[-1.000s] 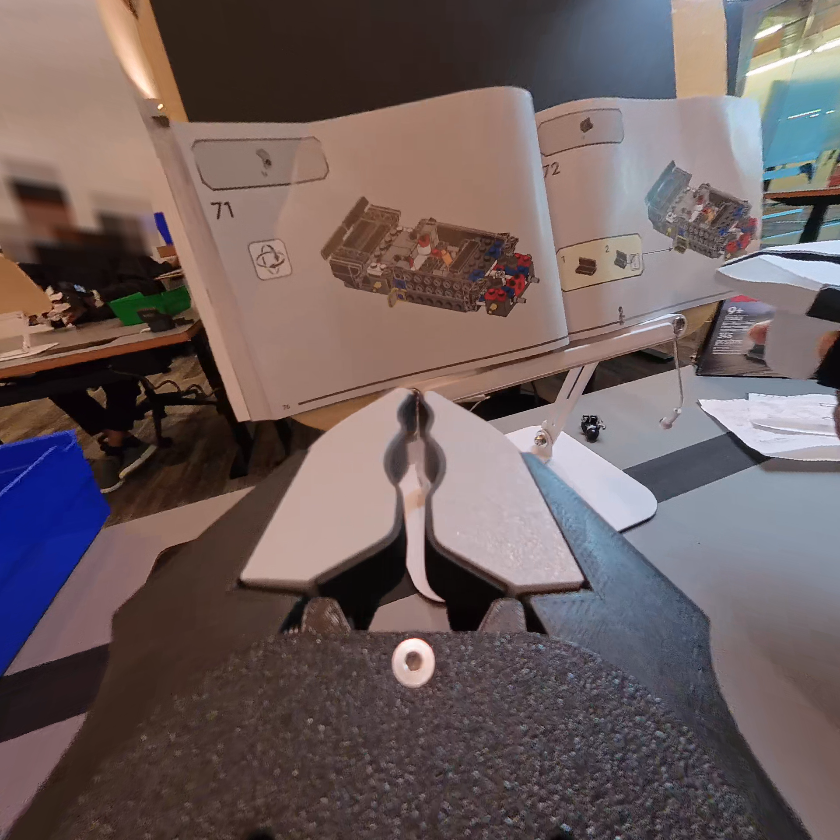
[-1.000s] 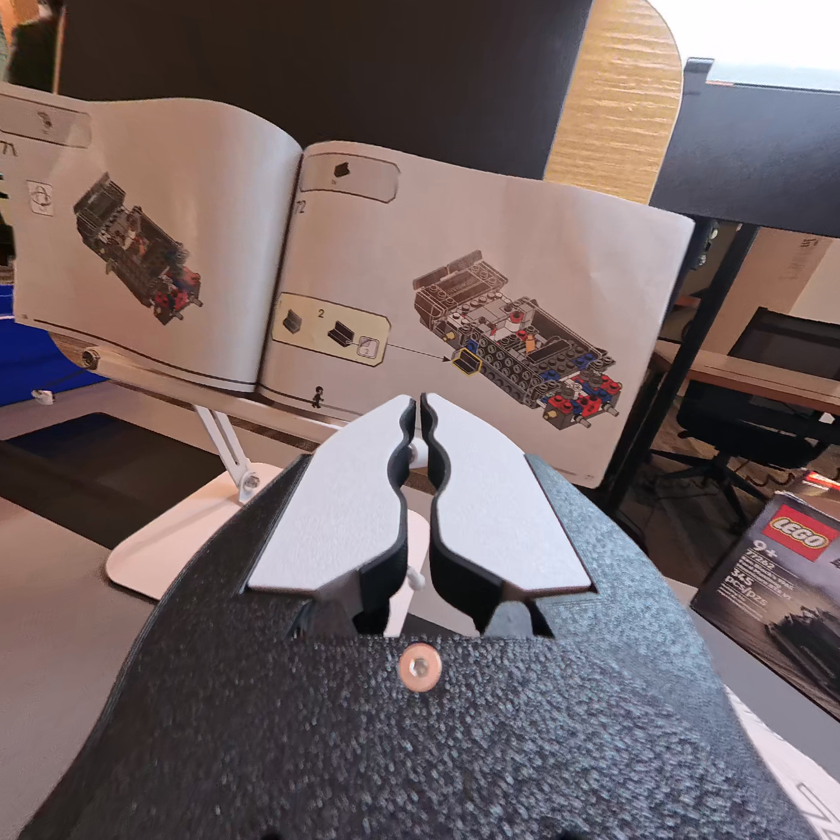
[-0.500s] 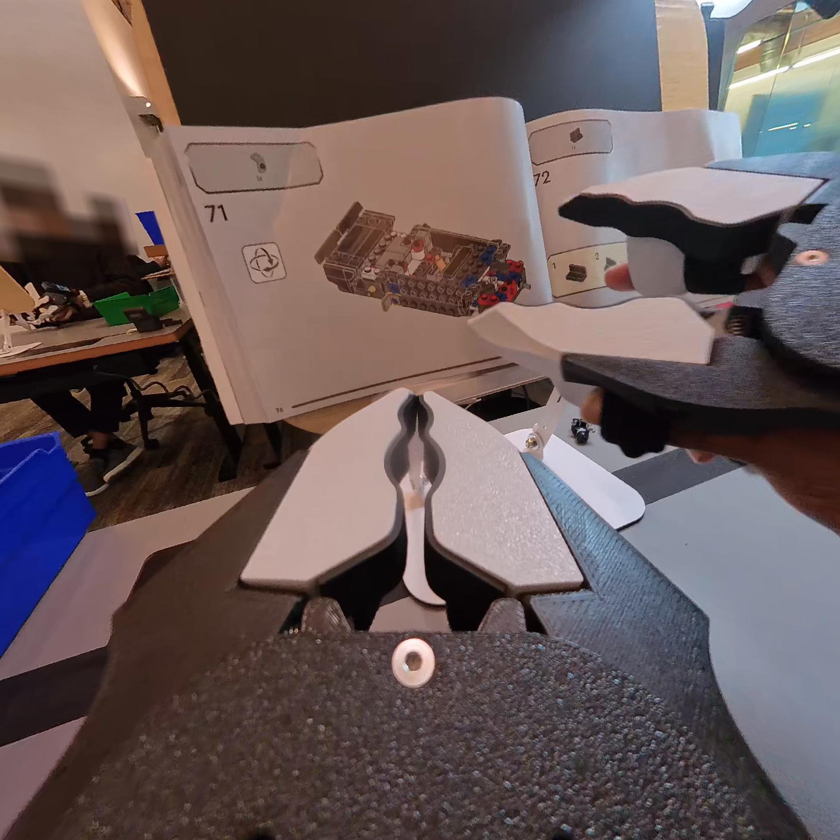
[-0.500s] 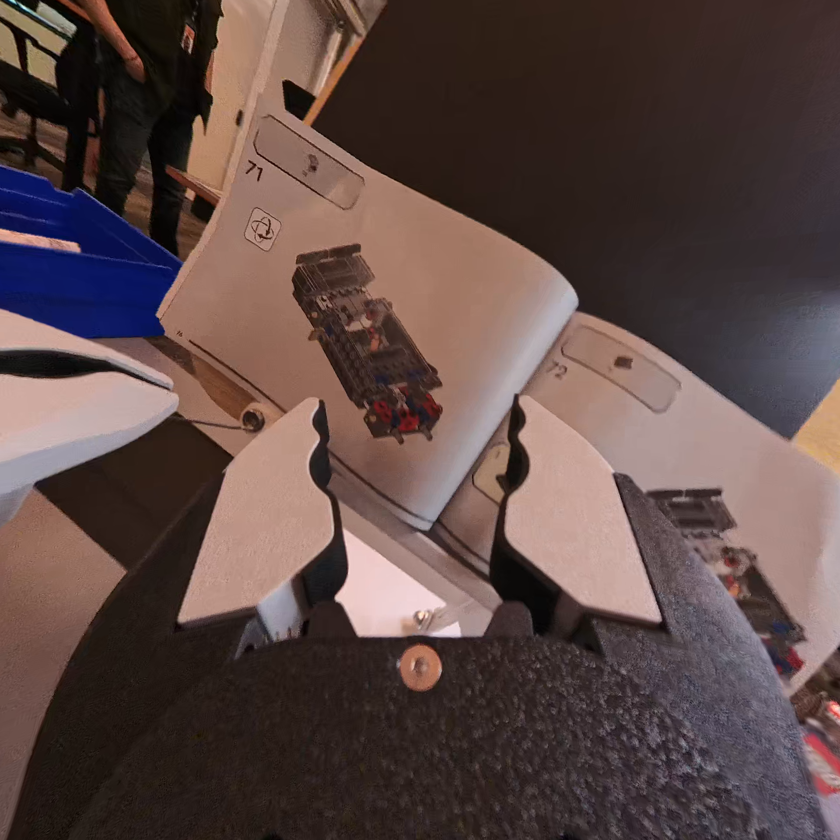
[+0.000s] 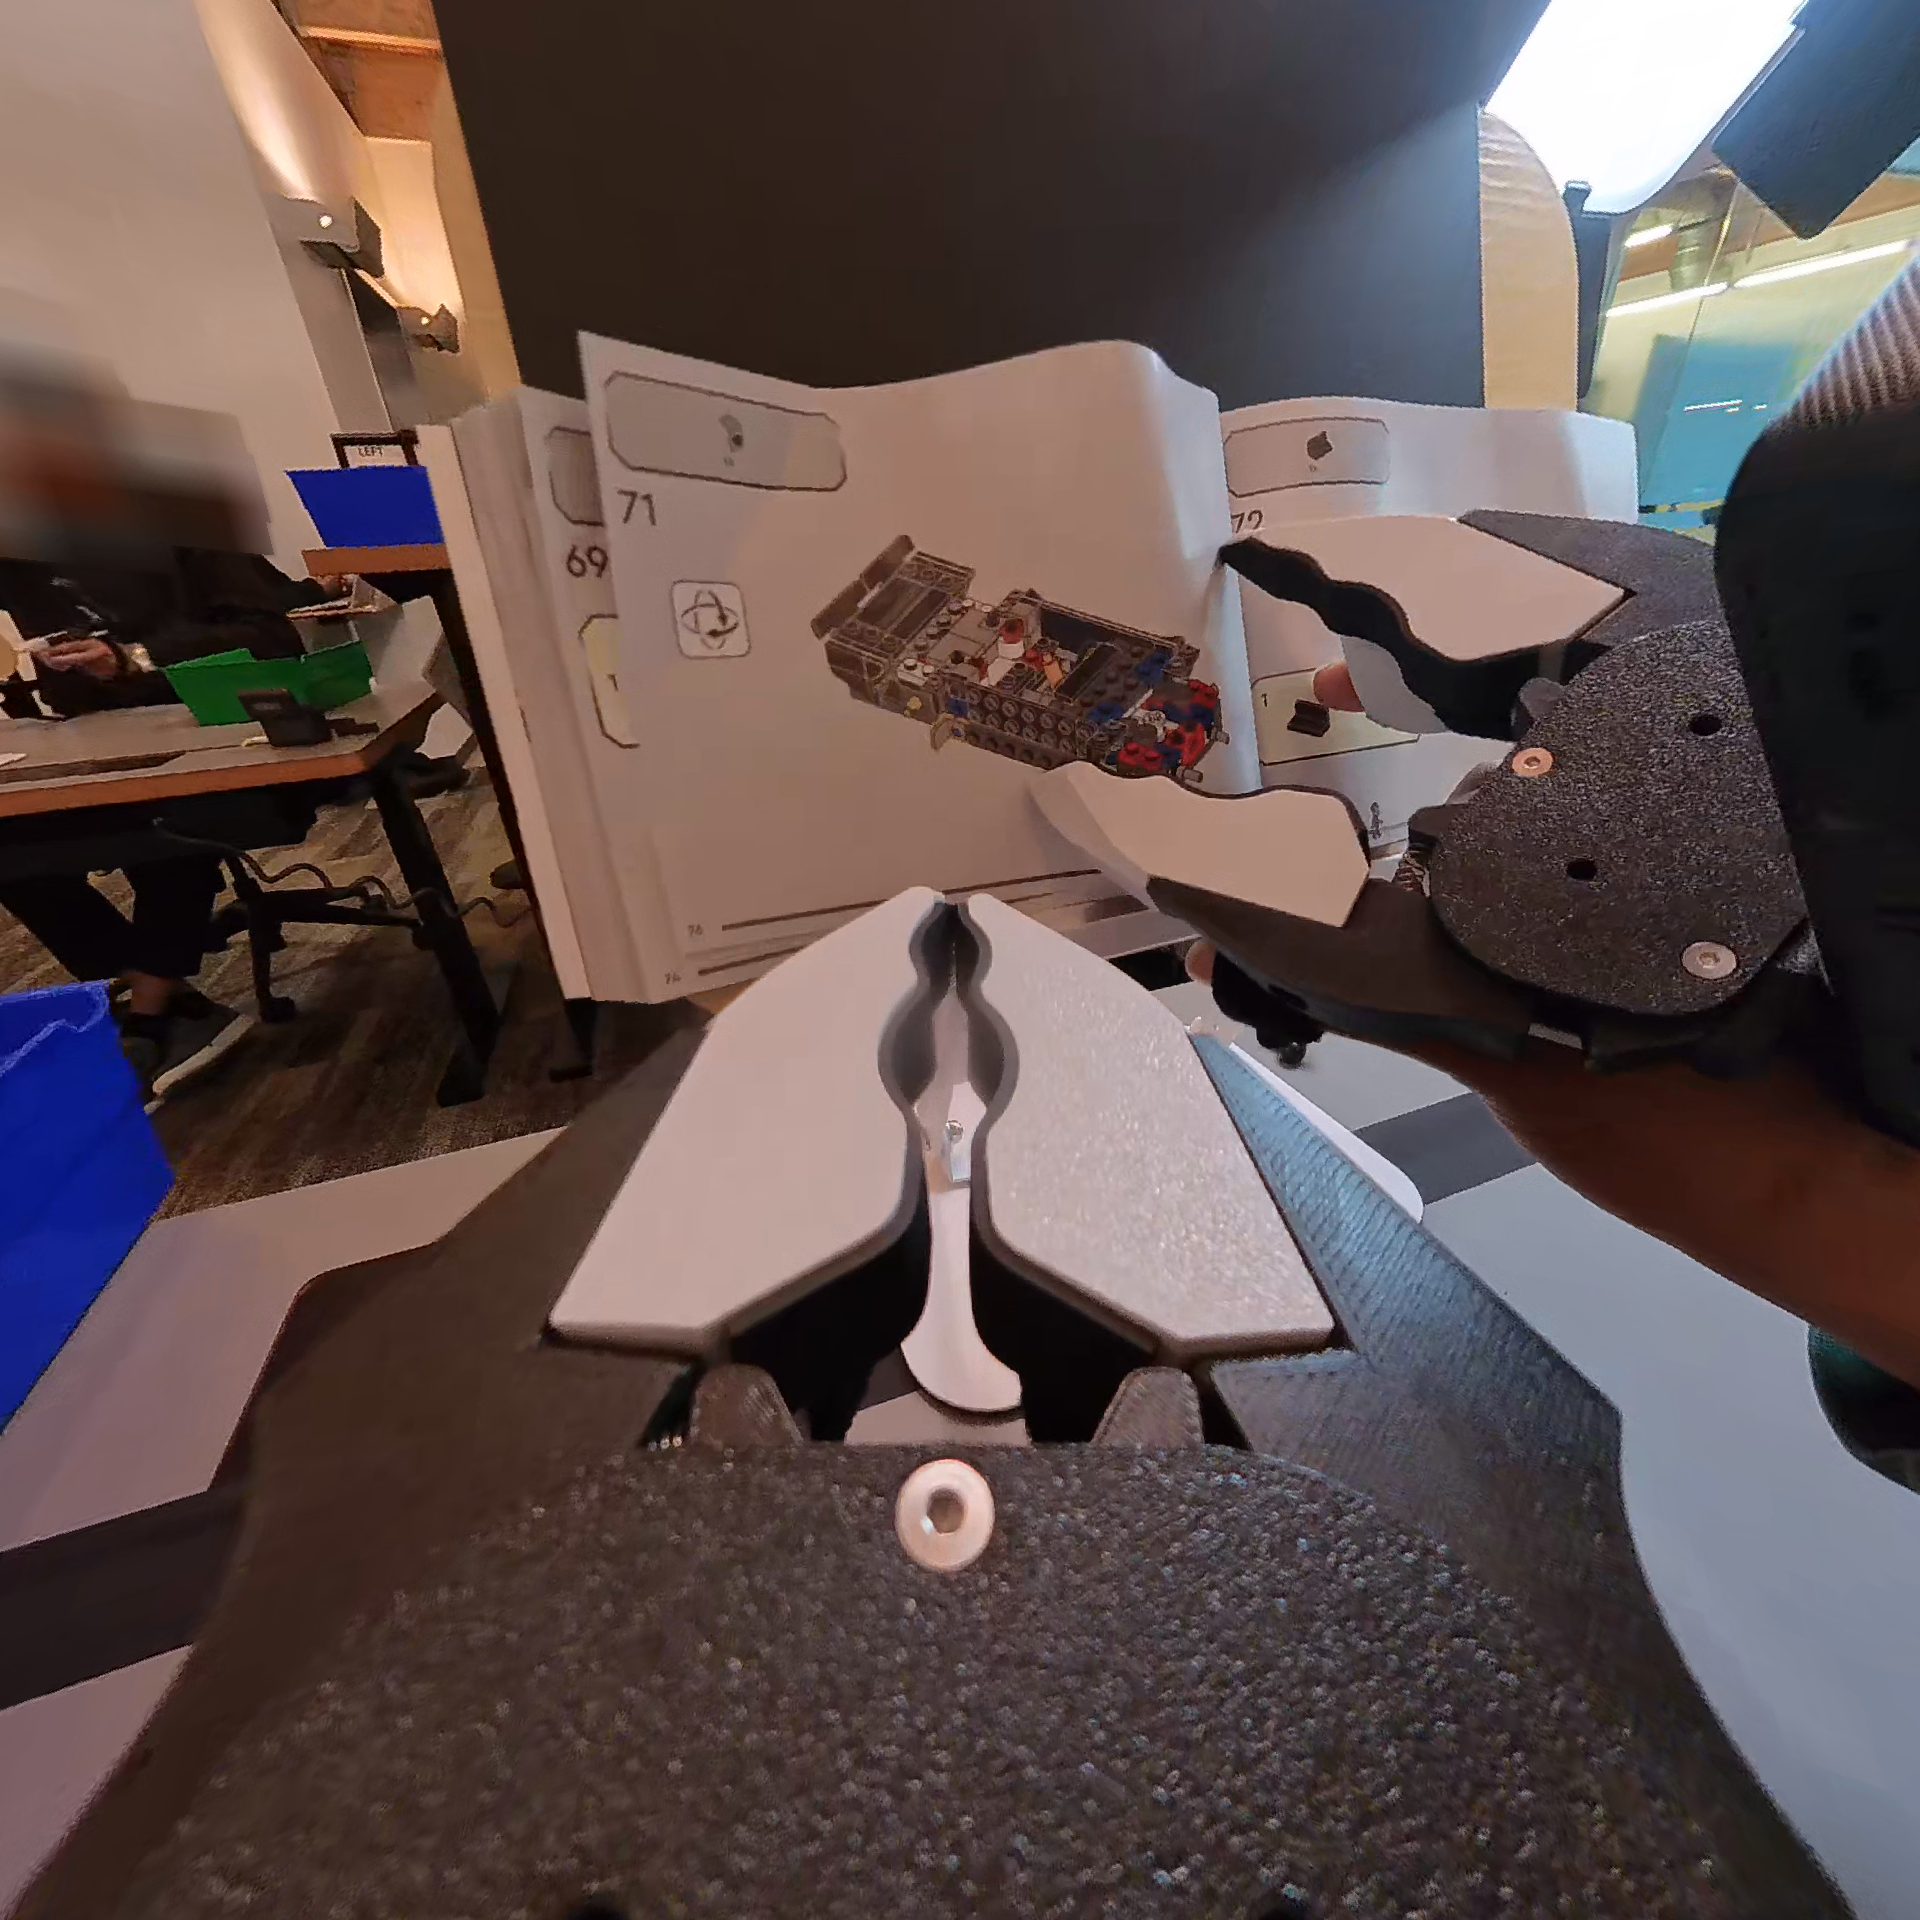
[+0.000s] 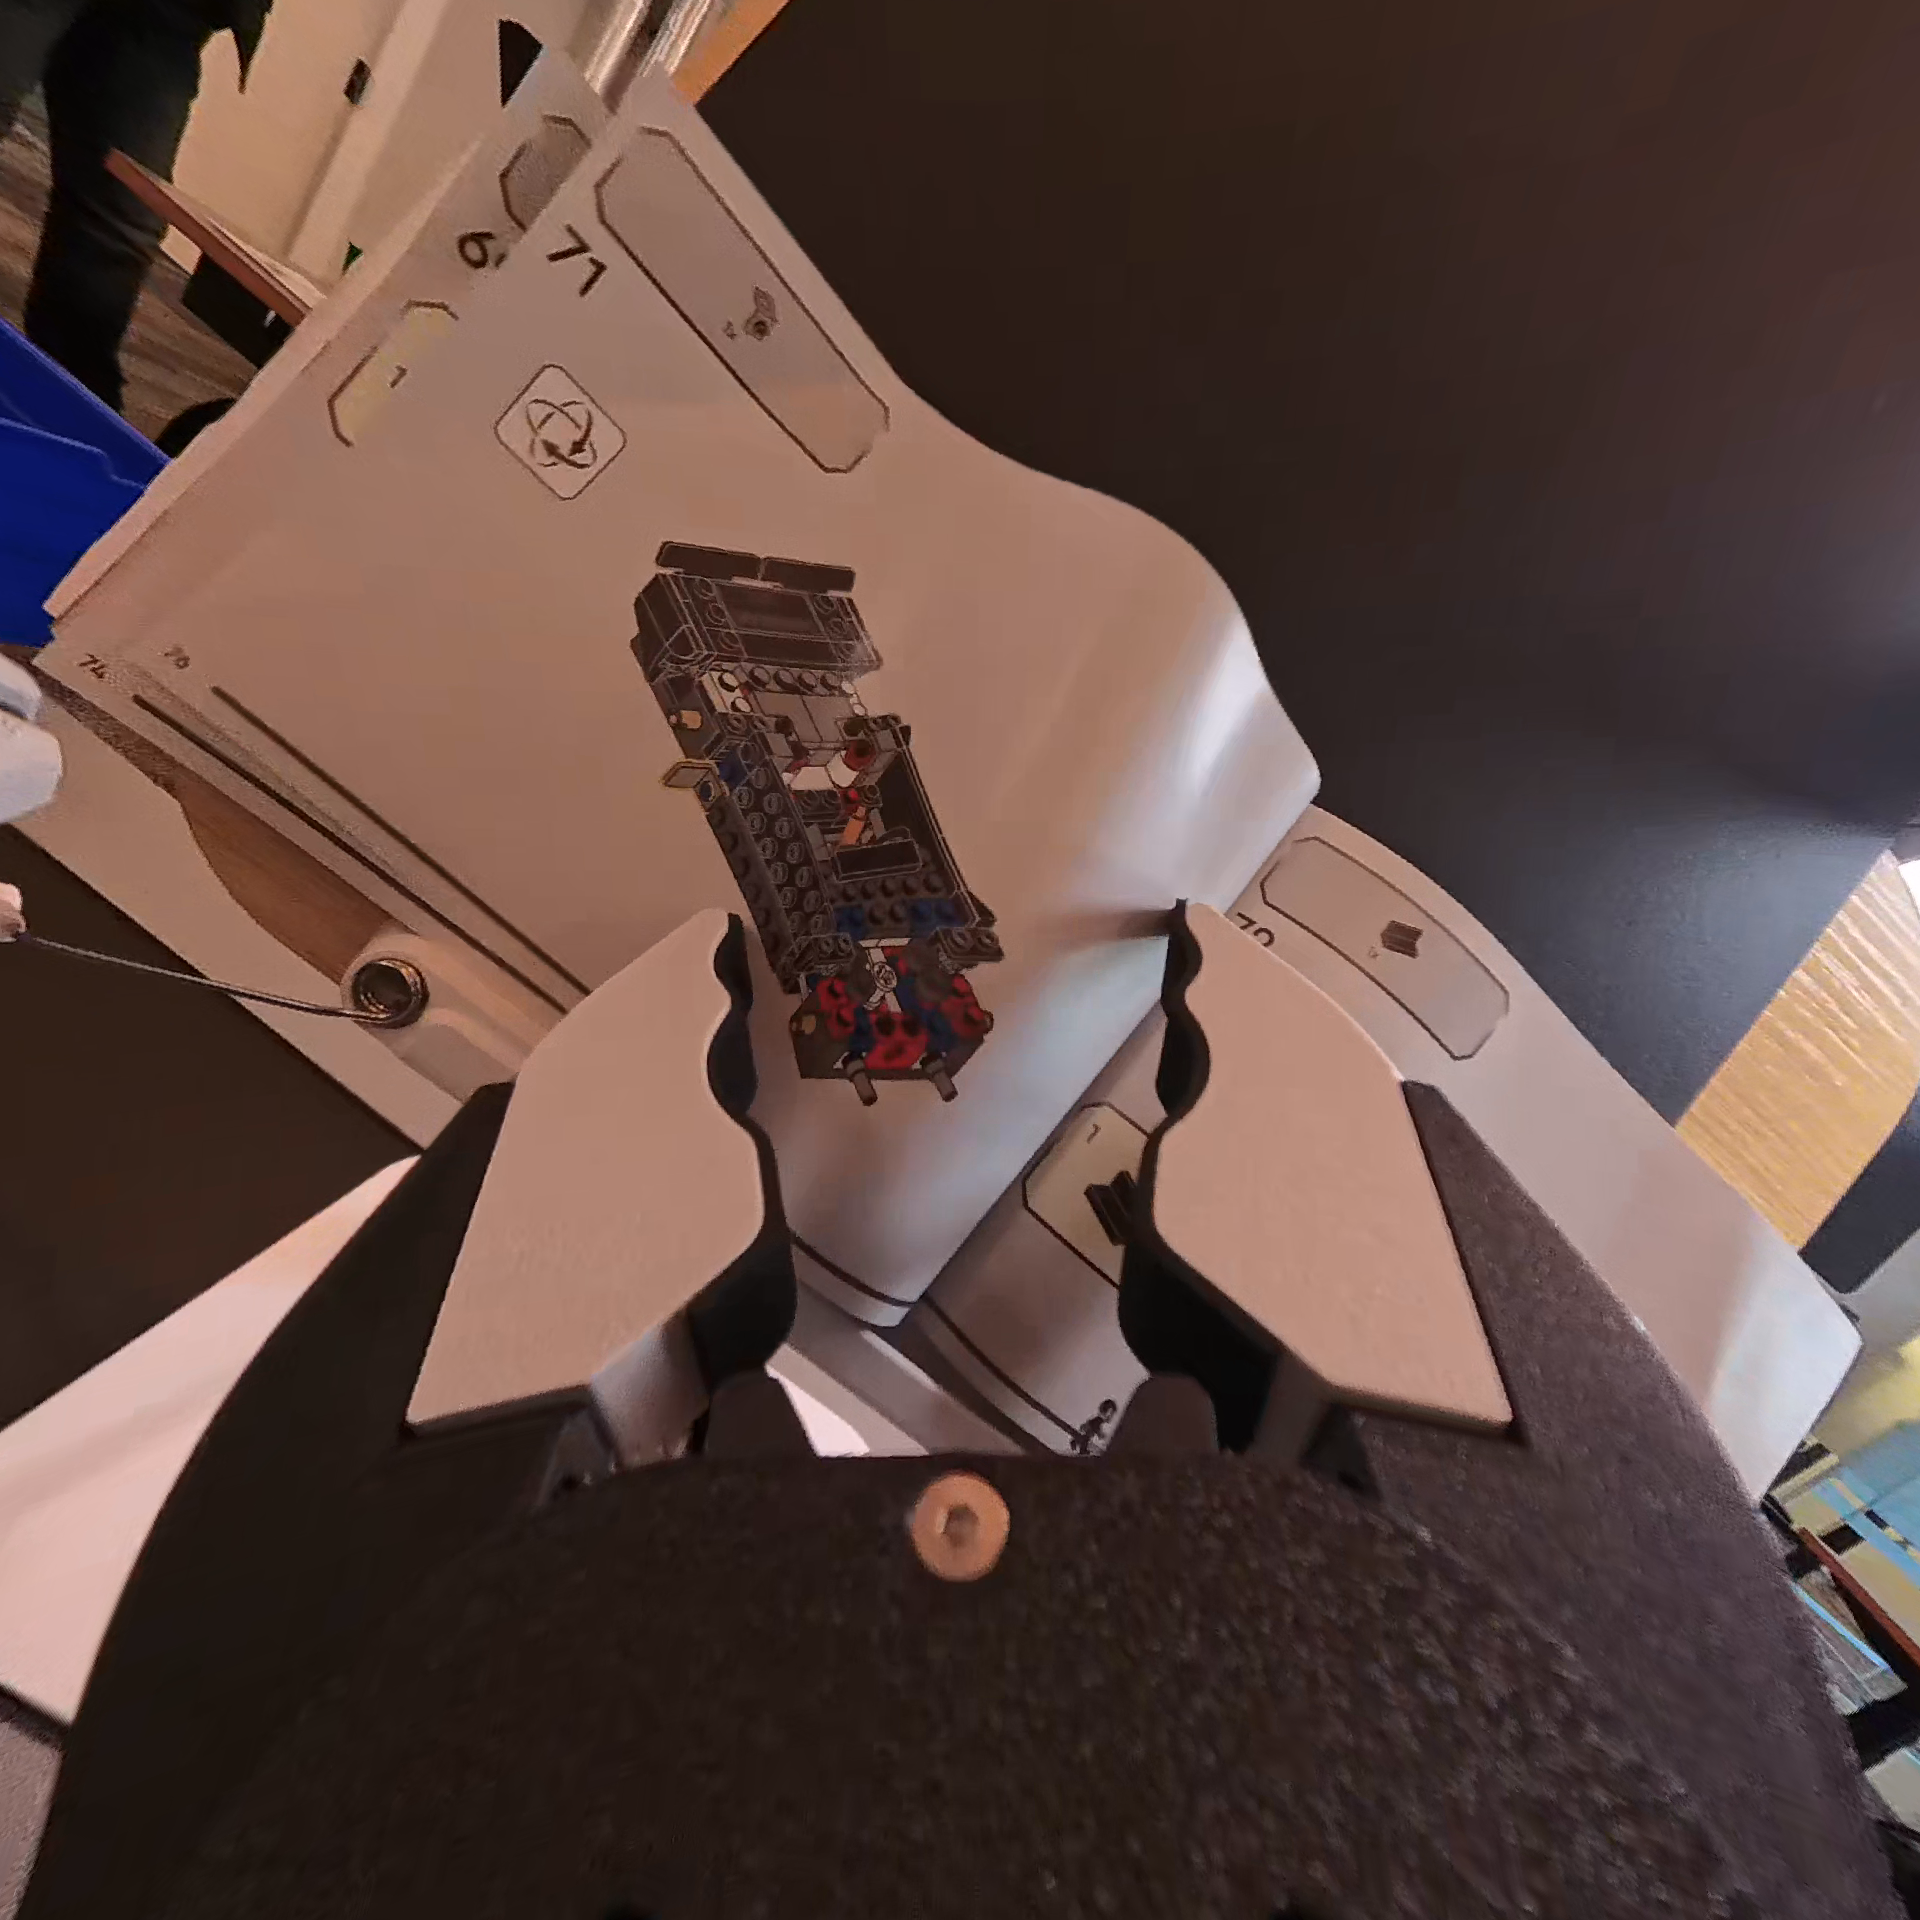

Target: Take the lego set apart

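Left claw [image 5: 948,914] in foreground, white fingers pressed together, nothing between them. Beyond it, open instruction booklet [image 5: 914,665] propped upright on white stand [image 5: 1382,1184] on grey bench [image 5: 1745,1558]. Right claw [image 5: 1153,675] enters from right, held in hand [image 5: 1683,1153], fingers spread, straddling curled inner edge of booklet's left page. Blue bin [image 5: 62,1164] at left edge. Person seated at far desk [image 5: 208,743], green tray [image 5: 265,681] on it.
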The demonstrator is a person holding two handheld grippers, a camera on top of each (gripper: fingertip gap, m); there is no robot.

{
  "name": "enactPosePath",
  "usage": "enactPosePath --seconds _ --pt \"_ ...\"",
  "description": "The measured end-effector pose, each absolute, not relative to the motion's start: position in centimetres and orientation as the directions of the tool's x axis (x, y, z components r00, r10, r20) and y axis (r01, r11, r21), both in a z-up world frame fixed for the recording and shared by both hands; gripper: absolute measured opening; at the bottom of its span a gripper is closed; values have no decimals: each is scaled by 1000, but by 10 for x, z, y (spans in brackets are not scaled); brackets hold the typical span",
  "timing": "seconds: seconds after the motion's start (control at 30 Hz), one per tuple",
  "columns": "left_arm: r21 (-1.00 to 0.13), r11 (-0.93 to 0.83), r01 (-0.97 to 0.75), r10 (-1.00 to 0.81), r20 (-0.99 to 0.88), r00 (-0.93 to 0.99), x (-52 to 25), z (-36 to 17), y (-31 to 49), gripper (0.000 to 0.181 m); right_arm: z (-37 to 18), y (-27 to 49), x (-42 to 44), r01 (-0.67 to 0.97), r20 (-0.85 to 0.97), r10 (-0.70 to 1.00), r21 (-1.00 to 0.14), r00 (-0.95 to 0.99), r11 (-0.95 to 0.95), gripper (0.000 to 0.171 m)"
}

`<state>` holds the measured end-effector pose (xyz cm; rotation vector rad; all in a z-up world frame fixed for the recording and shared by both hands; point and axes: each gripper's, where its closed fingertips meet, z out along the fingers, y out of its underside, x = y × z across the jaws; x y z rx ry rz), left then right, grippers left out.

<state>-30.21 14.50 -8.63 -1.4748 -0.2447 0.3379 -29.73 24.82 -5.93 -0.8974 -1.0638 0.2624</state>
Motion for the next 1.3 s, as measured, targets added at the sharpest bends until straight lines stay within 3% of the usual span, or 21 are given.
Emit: enactPosePath --seconds 0.57,0.9,1.3 --pt "-997 53 -55 365 -32 931 -306 -89 145 0 -52 246 -282 200 646 588 -738 487 645 62" --pt "-999 18 -31 331 -23 943 -300 -100 154 0 -47 287 -231 91 427 726 -886 539 454 33" --pt "-999 -43 -7 213 -16 977 -269 -116 182 30 -51 307 -213 68 368 769 -917 522 392 27"
